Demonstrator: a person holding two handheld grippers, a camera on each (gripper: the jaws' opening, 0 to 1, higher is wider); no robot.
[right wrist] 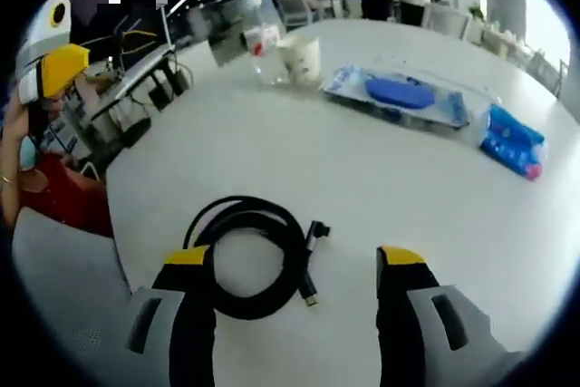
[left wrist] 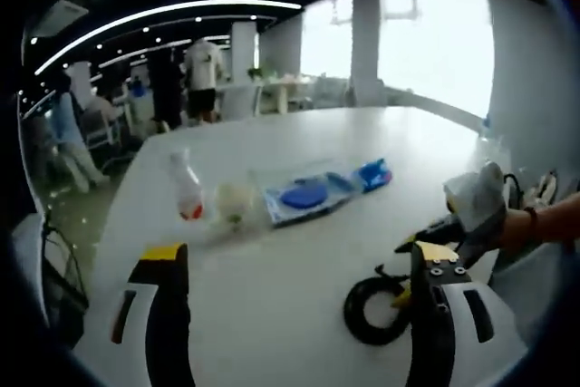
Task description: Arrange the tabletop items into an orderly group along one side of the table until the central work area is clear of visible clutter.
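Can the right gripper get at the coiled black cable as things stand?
Probably yes. The coiled black cable lies flat on the table just ahead of the right gripper, whose fingers stand open, and nothing lies between them and the coil.

Open-plan office: desks [right wrist: 145, 65], chairs [right wrist: 294, 8], ceiling striplights [left wrist: 154, 15].

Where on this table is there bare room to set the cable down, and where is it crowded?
Bare white table lies between the coiled black cable and the row beyond it. That row is crowded: plastic bottle, paper cup, clear package with a blue item and blue packet sit close together. More bare surface stretches beyond the row in the left gripper view.
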